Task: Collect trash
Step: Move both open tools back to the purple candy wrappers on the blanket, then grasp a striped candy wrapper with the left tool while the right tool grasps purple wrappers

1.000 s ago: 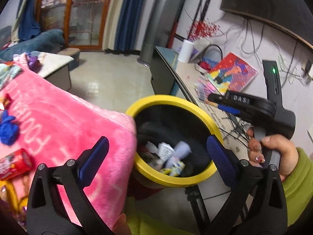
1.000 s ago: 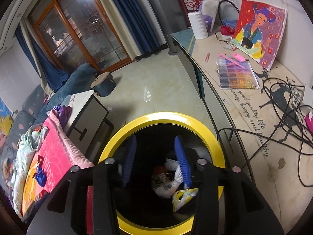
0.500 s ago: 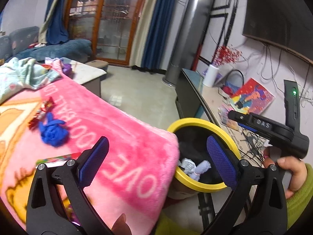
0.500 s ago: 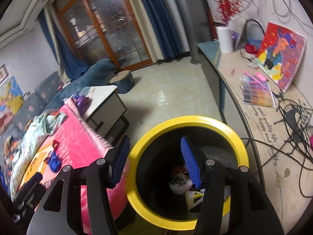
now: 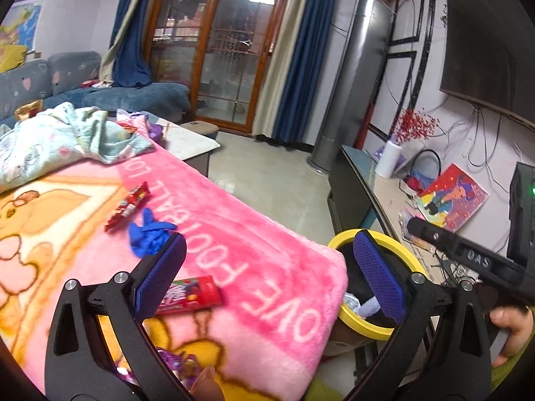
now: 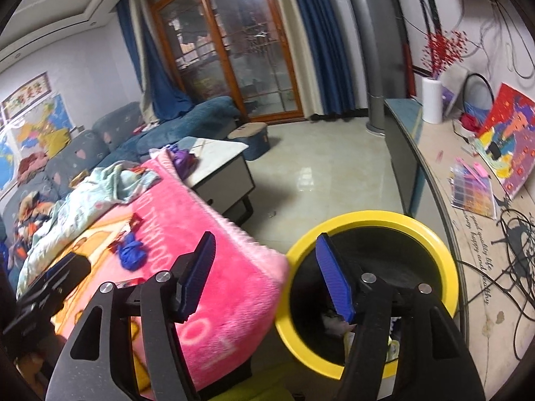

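A yellow-rimmed black bin [image 6: 398, 220] [image 5: 394, 247] with trash in its bottom stands beside a table draped in a pink blanket [image 5: 234, 234] [image 6: 214, 250]. On the blanket lie a red candy packet [image 5: 192, 295], a crumpled blue glove [image 5: 148, 234] [image 6: 132, 250], a red wrapper [image 5: 128, 205] and a purple wrapper [image 5: 180, 366]. My left gripper [image 5: 267, 270] is open over the blanket's corner, nothing between its fingers. My right gripper [image 6: 264, 267] hangs between blanket and bin, its jaws opening and empty. The right gripper's body [image 5: 468, 260] shows in the left wrist view, a hand under it.
A light patterned quilt [image 5: 57, 140] is heaped at the blanket's far end, with a sofa [image 6: 100, 140] behind. A low cabinet [image 6: 220, 173] stands past the table. A long side counter [image 6: 468, 220] at right carries cables, a painting [image 6: 508, 133] and a paper roll [image 6: 431, 100]. Bare tiled floor [image 6: 321, 173] lies between.
Both grippers swung left and rose, away from the bin toward the blanket. The right gripper's jaws widened. The bin now sits at the right in both views.
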A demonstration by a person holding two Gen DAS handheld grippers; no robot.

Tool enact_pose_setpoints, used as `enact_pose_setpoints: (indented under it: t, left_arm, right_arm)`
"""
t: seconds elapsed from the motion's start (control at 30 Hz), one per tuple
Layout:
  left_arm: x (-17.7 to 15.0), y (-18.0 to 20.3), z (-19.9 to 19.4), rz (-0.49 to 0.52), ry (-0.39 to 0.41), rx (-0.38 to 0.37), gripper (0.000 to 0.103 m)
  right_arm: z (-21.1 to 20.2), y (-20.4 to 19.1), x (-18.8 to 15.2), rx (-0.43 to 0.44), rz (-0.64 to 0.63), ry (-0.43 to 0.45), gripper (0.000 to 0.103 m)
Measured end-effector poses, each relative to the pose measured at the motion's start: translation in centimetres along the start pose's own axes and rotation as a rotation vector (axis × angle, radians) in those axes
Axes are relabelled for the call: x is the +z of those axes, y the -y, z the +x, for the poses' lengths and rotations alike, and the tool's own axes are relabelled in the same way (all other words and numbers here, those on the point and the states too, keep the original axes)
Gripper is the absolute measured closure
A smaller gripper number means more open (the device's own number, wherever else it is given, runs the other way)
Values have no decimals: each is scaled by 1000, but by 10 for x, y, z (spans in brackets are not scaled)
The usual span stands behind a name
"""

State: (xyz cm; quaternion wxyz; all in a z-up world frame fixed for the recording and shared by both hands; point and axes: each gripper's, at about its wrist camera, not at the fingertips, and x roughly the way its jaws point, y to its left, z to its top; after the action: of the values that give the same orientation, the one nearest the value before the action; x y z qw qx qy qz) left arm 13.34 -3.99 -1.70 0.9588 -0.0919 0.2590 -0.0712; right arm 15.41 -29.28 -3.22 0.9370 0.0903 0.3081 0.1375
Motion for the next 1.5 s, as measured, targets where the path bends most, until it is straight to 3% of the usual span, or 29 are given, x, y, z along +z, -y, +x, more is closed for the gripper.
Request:
enact_pose_setpoints:
  t: [0.6,1.13,1.3,1.5]
  left_arm:
    - [4,-82,-41,-125,36,113,11]
    - [-10,-131,-71,-181,-16,145,11]
    - [-18,-145,-77,-187,-47,151,19]
    - [-35,-156,-73,-215,-131,107,37]
  right_arm:
    - [2,-95,-35,174,-200,-79,40]
    - [6,-161,-77,337,-383,-186,40]
    - [16,-176,-89,374,-428,-241,49]
    - [37,-190,-100,415,-434,-325,66]
